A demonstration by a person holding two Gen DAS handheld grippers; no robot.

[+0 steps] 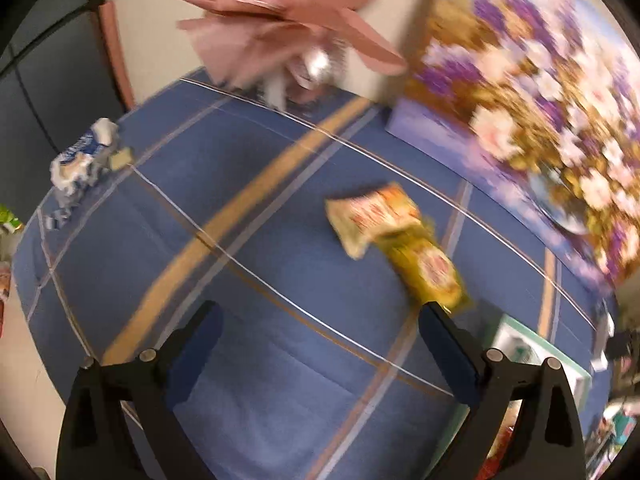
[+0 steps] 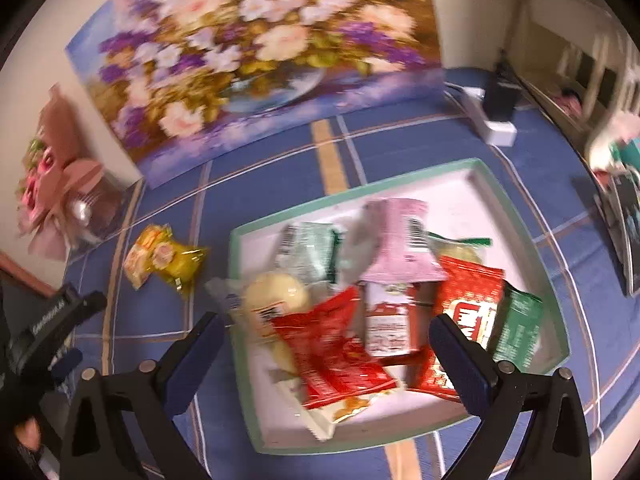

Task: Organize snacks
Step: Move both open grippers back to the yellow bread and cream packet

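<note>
A white tray with a green rim [image 2: 536, 240] sits on the blue checked tablecloth and holds several snack packets, among them a red packet [image 2: 336, 344], a pink packet [image 2: 400, 240] and a green packet [image 2: 520, 320]. My right gripper [image 2: 324, 322] hangs open above the tray, nothing between its fingers. Two yellow snack packets [image 1: 396, 244] lie loose on the cloth, left of the tray [image 1: 532, 344]; these yellow snack packets [image 2: 164, 256] show in the right wrist view too. My left gripper [image 1: 320, 310] is open over bare cloth, its right finger [image 1: 448, 344] just short of them. A crumpled blue-white packet [image 1: 84, 156] lies far left.
A flower painting [image 2: 256, 52] leans against the wall behind the table. A pink bouquet [image 1: 288, 20] stands at the back left. A white charger with a black block [image 2: 498, 116] sits at the back right. The table's left edge [image 1: 24, 264] is near the crumpled packet.
</note>
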